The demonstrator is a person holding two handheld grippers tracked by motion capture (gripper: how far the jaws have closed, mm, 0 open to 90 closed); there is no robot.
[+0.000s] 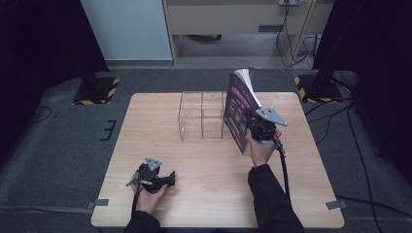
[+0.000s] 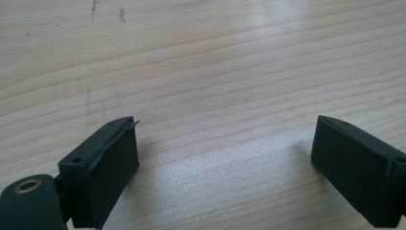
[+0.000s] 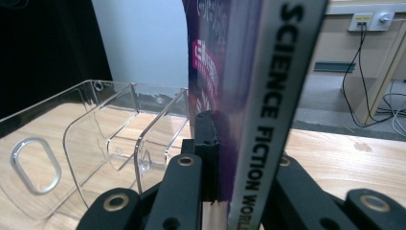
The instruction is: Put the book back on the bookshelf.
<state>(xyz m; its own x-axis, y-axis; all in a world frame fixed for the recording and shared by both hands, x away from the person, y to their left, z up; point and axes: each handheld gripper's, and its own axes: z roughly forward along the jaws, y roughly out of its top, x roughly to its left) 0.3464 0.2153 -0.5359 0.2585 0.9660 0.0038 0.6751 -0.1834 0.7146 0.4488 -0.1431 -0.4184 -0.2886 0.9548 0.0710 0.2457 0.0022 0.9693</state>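
My right gripper (image 1: 249, 127) is shut on a purple-covered magazine (image 1: 240, 103) and holds it upright above the table's back right, its pages fanning at the top. The right gripper view looks along the jaws of this gripper (image 3: 244, 160), which pinch the magazine (image 3: 268, 96) near its spine; the spine reads "SCIENCE FICTION WORLD". A clear acrylic divider rack (image 1: 201, 116) stands just left of the magazine, and its slots (image 3: 95, 139) show beside the cover. My left gripper (image 1: 170, 179) rests low at the front left of the table, its jaws (image 2: 225, 158) open over bare wood.
The wooden table (image 1: 209, 189) has grey tape tabs at its front corners. Black stands with yellow-and-black striped bases sit on the floor at back left (image 1: 94, 90) and back right (image 1: 316, 87). Cables trail across the grey carpet on the right.
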